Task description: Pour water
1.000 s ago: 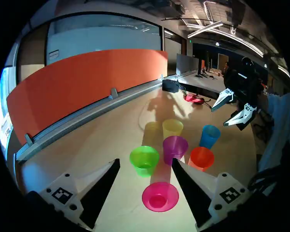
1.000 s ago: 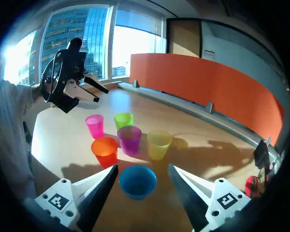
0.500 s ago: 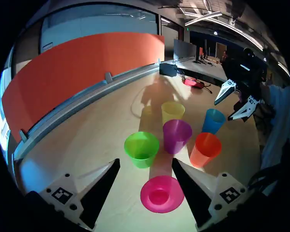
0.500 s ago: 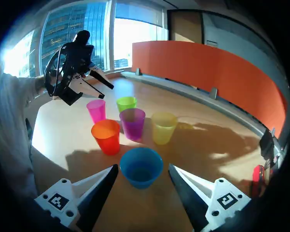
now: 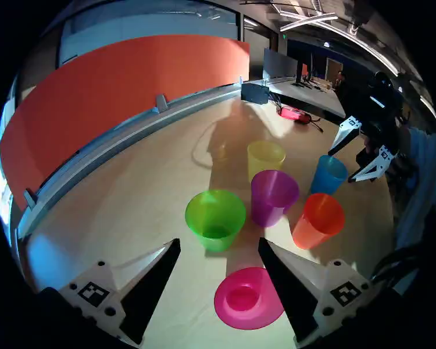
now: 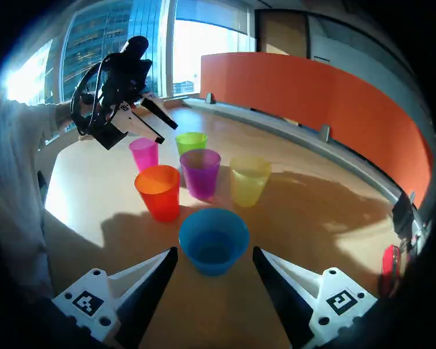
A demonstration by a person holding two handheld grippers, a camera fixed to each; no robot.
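Standing cups (image 5: 273,195): six are grouped mid-frame on the bench (image 5: 148,192).
Left hand-held gripper (image 5: 218,239): held open; pink cup (image 5: 247,298) is framed lower centre.
Right hand-held gripper (image 6: 214,249): held open; blue cup (image 6: 213,240) is framed lower centre.

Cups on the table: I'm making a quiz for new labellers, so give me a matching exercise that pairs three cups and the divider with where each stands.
Things:
1. pink cup
2. blue cup
3. purple cup
4. orange divider

Places:
A. in the middle of the group
B. nearest the right gripper
C. along the edge of the table
D. nearest the left gripper

Pairs: 1-D, 2-B, 3-A, 4-C
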